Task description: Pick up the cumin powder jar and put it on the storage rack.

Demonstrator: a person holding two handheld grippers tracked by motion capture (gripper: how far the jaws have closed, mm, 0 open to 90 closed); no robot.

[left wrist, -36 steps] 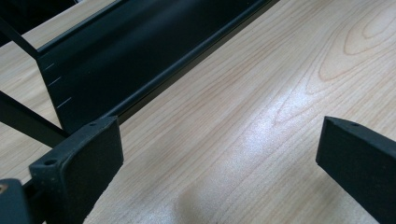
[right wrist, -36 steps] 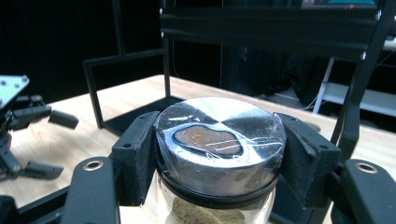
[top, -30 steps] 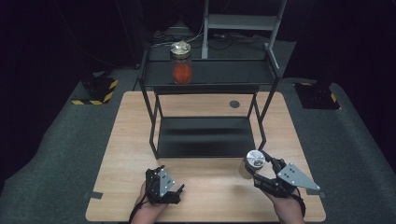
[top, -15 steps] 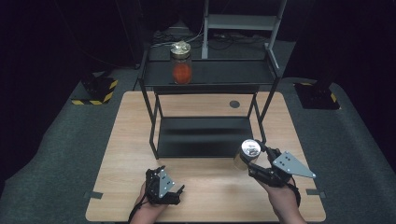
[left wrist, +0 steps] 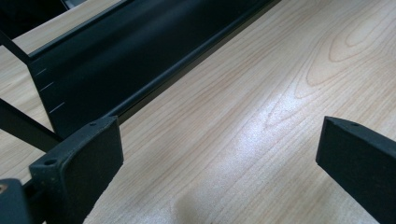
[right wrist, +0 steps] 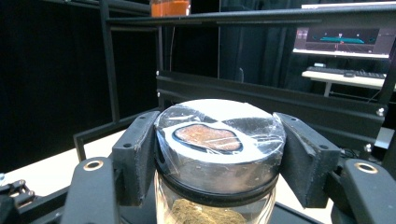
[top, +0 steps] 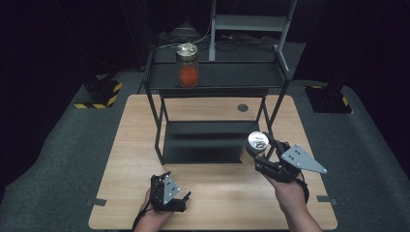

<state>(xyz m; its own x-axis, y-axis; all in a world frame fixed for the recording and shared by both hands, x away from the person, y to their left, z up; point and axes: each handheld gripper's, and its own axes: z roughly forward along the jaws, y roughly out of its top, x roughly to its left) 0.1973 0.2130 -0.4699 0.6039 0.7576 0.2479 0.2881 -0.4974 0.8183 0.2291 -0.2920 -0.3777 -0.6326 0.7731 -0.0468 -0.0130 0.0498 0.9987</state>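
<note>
Pale wood grain covered the table (top: 212, 193), and on it we saw a black two-tier metal shelf (top: 217, 79) standing toward the far side. In the high view the right gripper (top: 261, 153) sat above the table's right half, just in front of the shelf's lower tier, its two jaws clamped around a glass jar (top: 255, 147) with a silver lid. In the right gripper view we saw that jar (right wrist: 218, 158) up close: plastic film wrapped its lid, a brownish patch showed on top, and a yellowish-brown filling lay below the rim, with the jaws pressed against either side of the lid. The jar stood upright in the grip.

The left gripper (top: 169, 195) rested low near the table's near edge, well apart from the right one. In the left gripper view its jaws stood wide apart over bare wood, with nothing between them, and the shelf's lower tier (left wrist: 116, 60) ran across just beyond.

On the shelf's top tier we noted a second jar (top: 187, 65) with an orange filling, standing upright toward the left end.
</note>
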